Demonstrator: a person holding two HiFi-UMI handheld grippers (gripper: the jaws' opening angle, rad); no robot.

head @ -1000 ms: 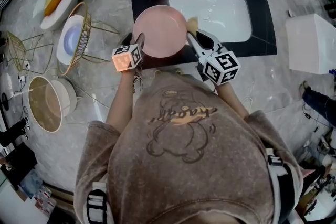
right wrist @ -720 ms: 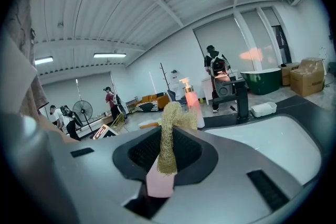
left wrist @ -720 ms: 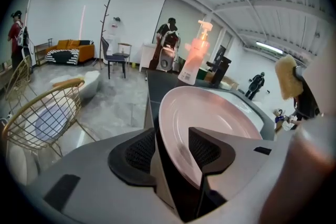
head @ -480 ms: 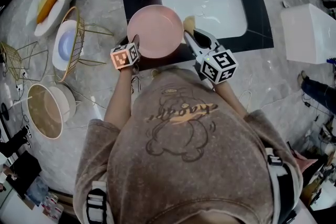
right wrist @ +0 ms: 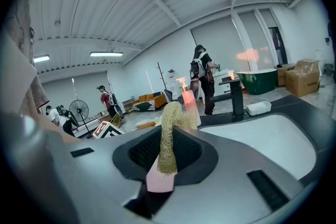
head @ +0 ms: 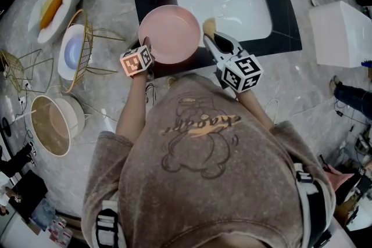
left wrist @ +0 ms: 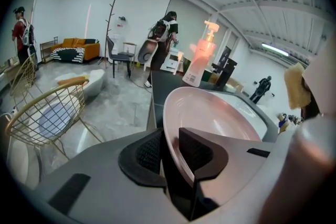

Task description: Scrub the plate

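Left gripper view has the left gripper (left wrist: 172, 153) closing its jaws round the near rim of the plate (left wrist: 220, 113), one pad inside and one outside, not yet clearly pressing. The right gripper (right wrist: 164, 160) is clamped on a sponge (right wrist: 169, 128), just beside the plate. The plate lies on the dark counter (head: 285, 14), just left of the sink (head: 232, 9). A pinch on the rim alone is thin purchase. Lifting early, or a hard sponge push, could lever the plate loose and drop it.
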